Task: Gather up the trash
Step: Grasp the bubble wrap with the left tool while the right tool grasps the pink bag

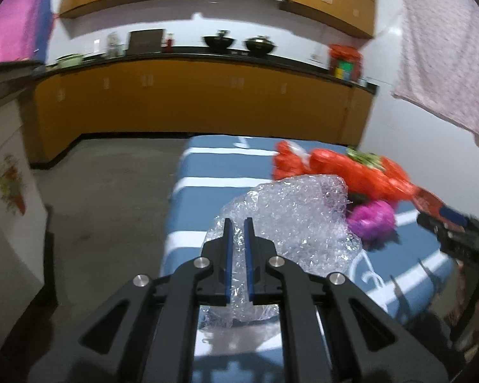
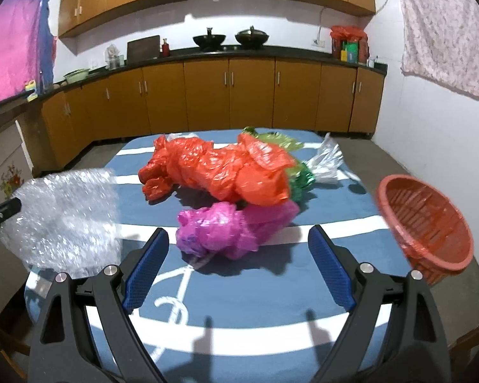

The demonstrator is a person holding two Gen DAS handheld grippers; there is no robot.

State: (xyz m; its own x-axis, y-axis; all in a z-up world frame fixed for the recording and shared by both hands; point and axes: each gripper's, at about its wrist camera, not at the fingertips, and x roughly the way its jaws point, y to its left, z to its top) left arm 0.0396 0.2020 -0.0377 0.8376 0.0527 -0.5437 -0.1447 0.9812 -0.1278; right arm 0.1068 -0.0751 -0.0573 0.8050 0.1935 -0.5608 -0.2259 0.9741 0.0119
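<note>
My left gripper [image 1: 238, 223] is shut on a sheet of clear bubble wrap [image 1: 290, 223] and holds it above the left edge of the blue striped table [image 1: 207, 166]. The bubble wrap also shows at the left in the right wrist view [image 2: 67, 217]. My right gripper [image 2: 239, 239] is open and empty, just short of a crumpled magenta plastic bag [image 2: 220, 229]. Behind it lie an orange plastic bag [image 2: 220, 169], a green one [image 2: 298, 178] and a clear one [image 2: 327, 159]. In the left wrist view the orange bag [image 1: 345, 169] and magenta bag [image 1: 372, 220] lie to the right.
A red plastic basket [image 2: 424, 223] stands tilted at the table's right edge [image 2: 351, 172]. Kitchen cabinets and a counter [image 2: 226, 54] run along the back wall. A white cabinet [image 1: 6, 191] stands left of the table. Cloths hang at both sides.
</note>
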